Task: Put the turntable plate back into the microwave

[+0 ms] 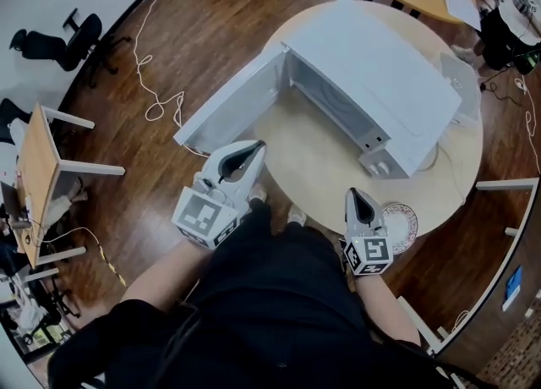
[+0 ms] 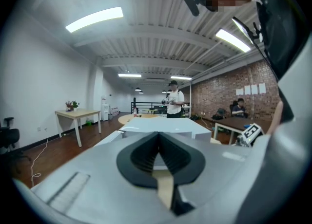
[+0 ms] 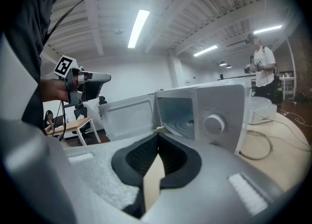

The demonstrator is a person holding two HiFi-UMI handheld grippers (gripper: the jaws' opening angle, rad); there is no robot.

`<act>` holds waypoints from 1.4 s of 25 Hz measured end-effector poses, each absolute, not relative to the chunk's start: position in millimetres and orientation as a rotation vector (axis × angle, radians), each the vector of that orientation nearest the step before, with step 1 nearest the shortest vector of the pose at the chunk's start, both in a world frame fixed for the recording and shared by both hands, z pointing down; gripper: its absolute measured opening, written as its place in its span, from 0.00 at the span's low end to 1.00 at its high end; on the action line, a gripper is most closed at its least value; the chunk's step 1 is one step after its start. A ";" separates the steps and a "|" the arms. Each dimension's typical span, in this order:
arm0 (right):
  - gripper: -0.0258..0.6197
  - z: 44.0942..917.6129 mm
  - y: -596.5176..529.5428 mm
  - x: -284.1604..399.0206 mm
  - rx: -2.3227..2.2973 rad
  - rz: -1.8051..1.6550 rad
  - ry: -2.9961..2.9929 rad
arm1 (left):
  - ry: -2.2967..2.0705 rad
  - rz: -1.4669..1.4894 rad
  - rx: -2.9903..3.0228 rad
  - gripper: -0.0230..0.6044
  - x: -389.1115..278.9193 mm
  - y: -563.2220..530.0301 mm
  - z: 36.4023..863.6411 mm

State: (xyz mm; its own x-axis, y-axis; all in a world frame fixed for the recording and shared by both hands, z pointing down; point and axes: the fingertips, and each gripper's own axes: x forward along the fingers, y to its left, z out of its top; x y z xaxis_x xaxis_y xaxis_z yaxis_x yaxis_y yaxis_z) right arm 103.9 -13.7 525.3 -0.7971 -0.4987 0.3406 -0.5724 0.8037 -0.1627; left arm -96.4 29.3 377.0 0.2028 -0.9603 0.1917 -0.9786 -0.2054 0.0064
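The white microwave (image 1: 372, 83) stands on a round wooden table (image 1: 321, 167), its door (image 1: 232, 100) swung open to the left and its cavity (image 1: 325, 100) showing. A round plate with a patterned rim (image 1: 406, 225) lies at the table's near right edge. My right gripper (image 1: 357, 195) hovers just left of it, shut and empty, partly covering it. In the right gripper view the right gripper (image 3: 158, 133) points at the open cavity (image 3: 178, 113). My left gripper (image 1: 255, 152) is shut and empty near the door's lower edge. The left gripper (image 2: 158, 135) looks over the microwave's top (image 2: 161, 125).
A cable (image 1: 439, 159) loops on the table right of the microwave, and a white box (image 1: 461, 74) stands behind it. A white cord (image 1: 156, 108) lies on the floor at left, near a small desk (image 1: 38, 167). A person (image 2: 173, 99) stands far behind.
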 end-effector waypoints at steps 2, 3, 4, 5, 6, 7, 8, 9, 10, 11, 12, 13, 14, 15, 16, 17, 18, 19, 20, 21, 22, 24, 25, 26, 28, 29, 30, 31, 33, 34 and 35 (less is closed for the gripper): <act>0.04 528.4 -16.5 106.9 0.845 0.385 -2.693 | -1.888 0.225 2.358 0.05 -97.0 25.5 374.9; 0.04 528.3 -17.0 106.6 0.854 0.383 -2.690 | -1.882 0.224 2.367 0.05 -98.3 23.6 373.1; 0.04 527.5 -17.5 105.9 0.864 0.379 -2.689 | -1.879 0.225 2.375 0.04 -100.0 21.6 372.3; 0.04 526.5 -18.6 105.3 0.874 0.373 -2.690 | -1.877 0.222 2.384 0.04 -101.6 18.5 371.8; 0.04 525.3 -20.2 105.0 0.885 0.363 -2.690 | -1.872 0.213 2.393 0.04 -102.5 13.7 370.9; 0.04 524.0 -22.0 104.9 0.898 0.350 -2.690 | -1.865 0.204 2.406 0.04 -102.9 7.6 369.5; 0.04 522.4 -23.9 105.1 0.914 0.334 -2.689 | -1.858 0.195 2.425 0.04 -103.1 1.2 368.0; 0.04 520.3 -25.8 105.6 0.934 0.315 -2.686 | -1.847 0.186 2.449 0.04 -103.1 -5.7 365.7; 0.04 517.7 -28.0 106.2 0.960 0.295 -2.683 | -1.828 0.176 2.473 0.04 -102.7 -13.2 362.7; 0.04 514.9 -30.5 106.9 0.989 0.276 -2.679 | -1.805 0.168 2.499 0.04 -102.4 -21.0 360.0; 0.04 512.6 -33.1 107.5 1.021 0.259 -2.674 | -1.782 0.165 2.526 0.04 -102.4 -28.7 358.4; 0.04 511.0 -35.8 108.1 1.053 0.248 -2.666 | -1.757 0.165 2.553 0.04 -102.5 -36.3 357.3; 0.04 510.5 -38.5 108.6 1.087 0.244 -2.656 | -1.729 0.162 2.577 0.05 -102.4 -44.2 355.9; 0.04 510.5 -41.2 108.8 1.121 0.244 -2.645 | -1.702 0.156 2.598 0.04 -102.9 -51.9 354.4; 0.04 510.5 -43.6 108.4 1.154 0.248 -2.633 | -1.679 0.151 2.621 0.04 -104.2 -59.0 353.0; 0.04 510.4 -44.8 107.3 1.186 0.252 -2.622 | -1.656 0.148 2.643 0.04 -105.6 -65.2 351.0; 0.04 509.8 -44.7 105.7 1.215 0.254 -2.611 | -1.628 0.148 2.663 0.04 -106.4 -70.3 348.5; 0.04 508.8 -44.3 104.1 1.241 0.254 -2.599 | -1.598 0.155 2.686 0.04 -106.2 -74.2 346.6; 0.04 507.5 -44.4 102.5 1.266 0.253 -2.587 | -1.571 0.167 2.716 0.04 -104.9 -77.1 345.4; 0.04 506.1 -45.2 100.8 1.291 0.255 -2.575 | -1.544 0.175 2.747 0.04 -101.9 -79.4 343.6; 0.04 504.9 -46.6 98.8 1.316 0.258 -2.564 | -1.512 0.173 2.774 0.05 -98.0 -81.4 340.9; 0.04 503.4 -49.2 93.7 1.360 0.258 -2.543 | -1.441 0.186 2.824 0.04 -95.3 -85.6 340.4; 0.04 502.8 -50.0 91.0 1.379 0.256 -2.532 | -1.413 0.204 2.843 0.04 -97.0 -88.3 342.7; 0.04 501.8 -50.6 88.4 1.397 0.253 -2.523 | -1.391 0.206 2.853 0.04 -98.5 -91.0 344.0; 0.04 498.7 -50.8 82.4 1.429 0.243 -2.511 | -1.340 0.147 2.857 0.04 -96.6 -93.8 342.3; 0.04 496.8 -50.2 79.2 1.444 0.236 -2.505 | -1.312 0.122 2.869 0.04 -94.8 -93.8 341.7; 0.04 495.1 -48.9 76.2 1.457 0.227 -2.498 | -1.283 0.113 2.887 0.04 -93.9 -93.4 342.5; 0.04 494.0 -46.9 74.0 1.471 0.219 -2.486 | -1.252 0.110 2.901 0.05 -93.8 -92.8 344.5; 0.04 494.1 -41.8 72.9 1.506 0.209 -2.447 | -1.188 0.104 2.909 0.04 -95.0 -92.5 351.4; 0.04 494.5 -39.7 73.5 1.529 0.210 -2.424 | -1.159 0.099 2.908 0.05 -95.4 -93.4 355.0; 0.04 494.8 -37.8 74.5 1.553 0.212 -2.401 | -1.130 0.094 2.909 0.04 -95.4 -94.6 357.9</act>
